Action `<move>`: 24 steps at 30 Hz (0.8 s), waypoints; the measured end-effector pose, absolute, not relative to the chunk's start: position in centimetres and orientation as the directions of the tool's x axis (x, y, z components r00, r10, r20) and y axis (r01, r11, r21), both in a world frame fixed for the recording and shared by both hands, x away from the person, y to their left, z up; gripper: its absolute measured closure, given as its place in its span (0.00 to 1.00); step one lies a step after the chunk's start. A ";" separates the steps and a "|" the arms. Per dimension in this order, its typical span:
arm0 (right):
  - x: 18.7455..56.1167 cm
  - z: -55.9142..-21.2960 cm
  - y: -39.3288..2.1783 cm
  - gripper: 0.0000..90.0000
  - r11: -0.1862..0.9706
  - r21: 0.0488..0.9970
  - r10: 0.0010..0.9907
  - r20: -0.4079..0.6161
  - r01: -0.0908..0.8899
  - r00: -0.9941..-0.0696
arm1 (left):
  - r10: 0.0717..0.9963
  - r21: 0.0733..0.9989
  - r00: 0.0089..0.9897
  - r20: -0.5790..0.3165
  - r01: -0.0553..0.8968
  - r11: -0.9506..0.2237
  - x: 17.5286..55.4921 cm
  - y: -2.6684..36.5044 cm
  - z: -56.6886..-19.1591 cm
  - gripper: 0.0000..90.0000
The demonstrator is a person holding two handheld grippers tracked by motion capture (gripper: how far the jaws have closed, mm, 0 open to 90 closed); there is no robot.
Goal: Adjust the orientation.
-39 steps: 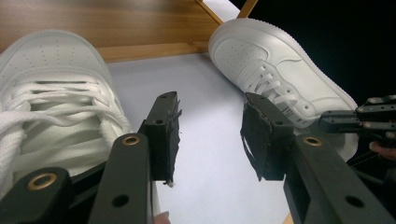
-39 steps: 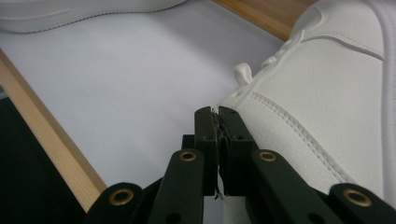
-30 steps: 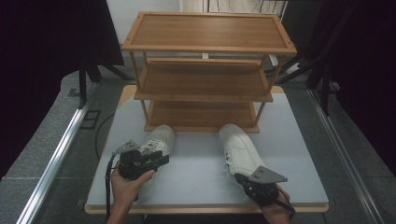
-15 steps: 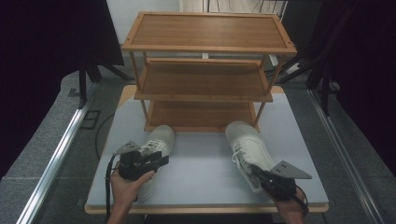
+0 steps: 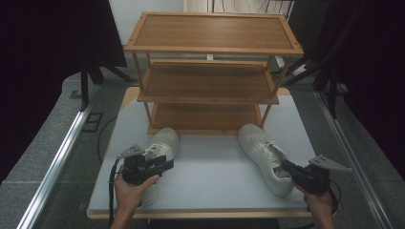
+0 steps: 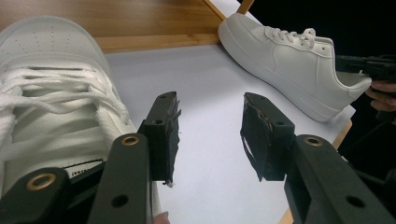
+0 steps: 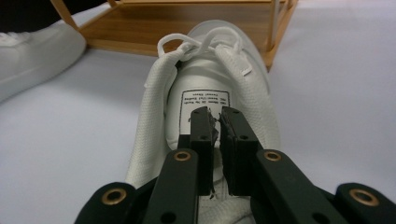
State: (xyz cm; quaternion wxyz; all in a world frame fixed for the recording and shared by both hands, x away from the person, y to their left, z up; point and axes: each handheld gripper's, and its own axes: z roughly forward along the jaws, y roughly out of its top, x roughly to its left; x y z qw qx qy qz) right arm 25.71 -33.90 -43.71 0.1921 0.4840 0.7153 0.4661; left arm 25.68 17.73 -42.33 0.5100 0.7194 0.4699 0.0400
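Note:
Two white sneakers lie on the white table in front of a wooden rack [image 5: 210, 86]. My left gripper [image 5: 164, 164] [image 6: 210, 105] is open beside the left shoe [image 5: 162, 145] [image 6: 51, 93], its jaws holding only bare table. My right gripper [image 5: 285, 166] [image 7: 215, 112] sits at the heel of the right shoe [image 5: 262, 150] [image 7: 210, 74]. Its jaws are nearly together on the heel rim and have just been opening a little. Farther off, the left gripper view catches the right shoe [image 6: 289, 56], with the right gripper [image 6: 362, 64] at its heel.
The three-tier wooden rack has bare shelves and its lowest shelf [image 5: 205, 117] lies just behind the shoes' toes. The table's front edge [image 5: 200, 213] runs close under both hands. A metal rail [image 5: 57, 162] lines the floor at left.
My right gripper moved to the right along the front of the table, and the right shoe slid to the right with it. The left gripper and left shoe stayed put.

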 end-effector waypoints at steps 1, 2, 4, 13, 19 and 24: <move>25.4 -43.2 -33.6 0.93 0.096 0.865 0.875 0.163 0.493 -0.455 | 0.716 0.773 0.556 -0.421 0.633 -0.037 25.6 17.7 -42.3 0.63; 25.4 -43.2 -33.6 0.93 0.096 0.865 0.875 0.163 0.493 -0.455 | 0.716 0.773 0.556 -0.421 0.633 -0.037 25.6 17.7 -42.3 0.63; 25.0 -42.4 -32.8 0.92 0.124 0.874 0.875 0.127 0.469 -0.468 | 0.715 0.774 0.558 -0.422 0.633 -0.037 25.6 17.8 -42.2 0.63; 24.5 -42.3 -29.0 0.86 0.246 0.853 0.848 0.040 0.460 -0.529 | 0.710 0.779 0.560 -0.427 0.627 -0.026 25.5 18.0 -42.0 0.62; 24.5 -42.2 -28.5 0.82 0.258 0.826 0.843 0.060 0.500 -0.534 | 0.708 0.774 0.558 -0.433 0.633 -0.025 25.6 18.0 -42.2 0.62; 24.8 -43.0 -27.3 0.80 0.307 0.790 0.832 0.048 0.531 -0.552 | 0.707 0.774 0.560 -0.433 0.633 -0.028 25.6 17.9 -42.2 0.62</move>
